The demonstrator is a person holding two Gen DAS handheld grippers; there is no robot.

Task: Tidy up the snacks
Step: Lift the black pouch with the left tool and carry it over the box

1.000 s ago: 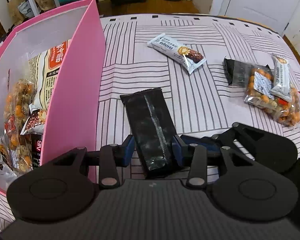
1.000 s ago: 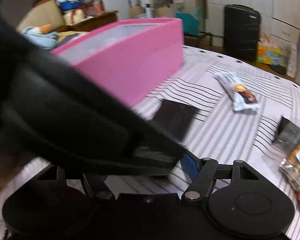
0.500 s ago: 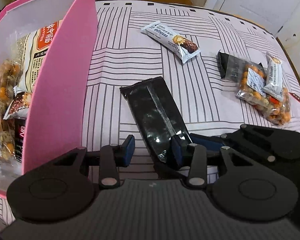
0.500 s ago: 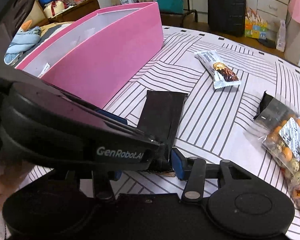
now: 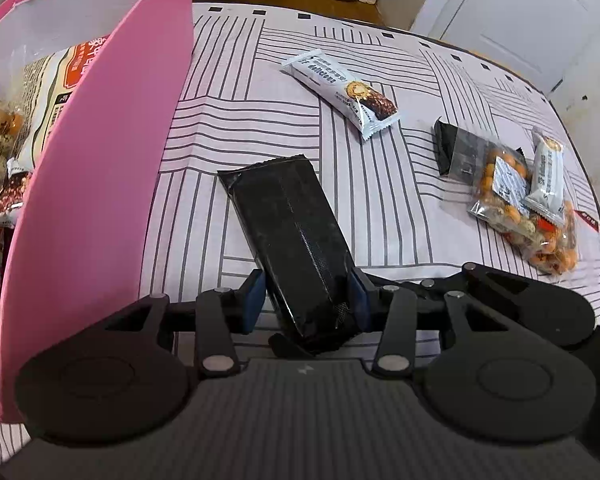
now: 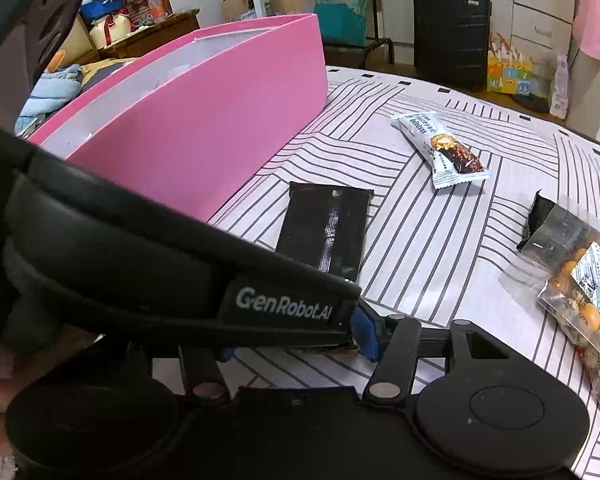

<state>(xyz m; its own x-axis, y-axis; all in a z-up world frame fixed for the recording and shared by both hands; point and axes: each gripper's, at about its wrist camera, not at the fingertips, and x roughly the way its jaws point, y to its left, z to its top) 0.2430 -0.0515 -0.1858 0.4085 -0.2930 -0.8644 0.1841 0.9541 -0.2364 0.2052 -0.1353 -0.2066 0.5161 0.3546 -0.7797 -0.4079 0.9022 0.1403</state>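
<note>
A black snack packet (image 5: 292, 240) lies on the striped tablecloth (image 5: 380, 216), next to the pink box (image 5: 100, 184). My left gripper (image 5: 306, 306) has its blue pads on both sides of the packet's near end, closed on it. The packet also shows in the right wrist view (image 6: 326, 228). My right gripper (image 6: 300, 344) sits just behind the left gripper, which hides most of it; only its right blue fingertip (image 6: 366, 334) shows, with a wide gap.
The pink box holds several snack bags (image 5: 4, 152). A white chocolate bar (image 5: 340, 92) lies further back. A bag of orange nuts (image 5: 520, 216), a black packet (image 5: 456, 152) and a white bar (image 5: 546, 180) lie at the right, near the table edge.
The left gripper released the packet half a second ago, and now its pads are closed on the packet's near end again. The packet has tilted slightly. The right gripper's view steadied.
</note>
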